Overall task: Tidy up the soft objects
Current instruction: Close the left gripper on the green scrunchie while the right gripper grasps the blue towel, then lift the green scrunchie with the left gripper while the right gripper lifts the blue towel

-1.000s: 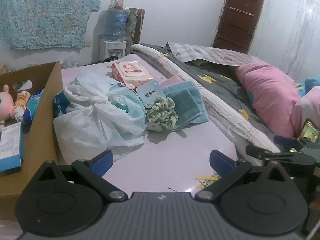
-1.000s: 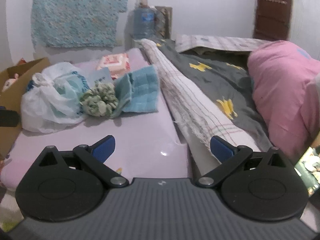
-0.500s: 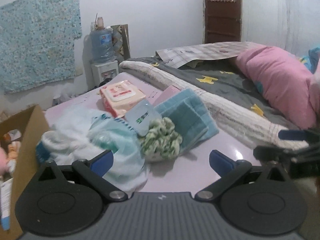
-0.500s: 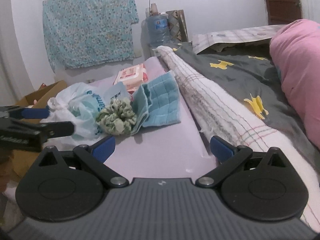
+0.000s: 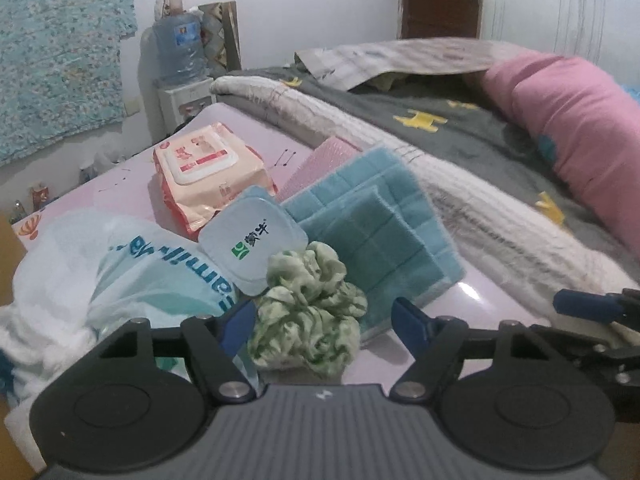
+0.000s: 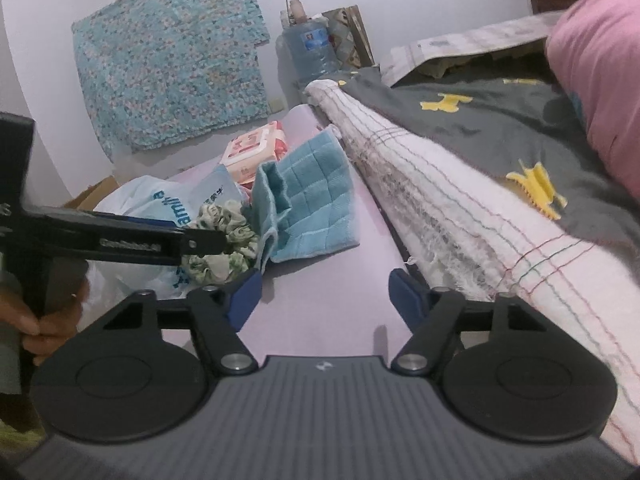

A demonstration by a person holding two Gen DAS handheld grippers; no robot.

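A green and white scrunchie (image 5: 308,312) lies on the pale purple table top (image 5: 460,320), right in front of my left gripper (image 5: 324,322), which is open with a finger on each side of it. A folded blue cloth (image 5: 376,228) lies just behind it. A white plastic bag (image 5: 120,272) sits to the left. My right gripper (image 6: 326,294) is open and empty over bare table top. In the right wrist view the left gripper (image 6: 192,242) reaches over the scrunchie (image 6: 224,240), next to the blue cloth (image 6: 312,204).
A pink wet-wipes pack (image 5: 204,176), a small light-blue pouch (image 5: 252,240) and a pink cloth (image 5: 320,164) lie behind the scrunchie. A striped blanket (image 5: 460,184), grey bedding and a pink pillow (image 5: 580,128) border the right. A water dispenser (image 5: 180,64) stands by the wall.
My left gripper moved forward and right, down to the scrunchie, which now sits between its fingers. My right gripper moved forward and tilted left. The cardboard box left the left view.
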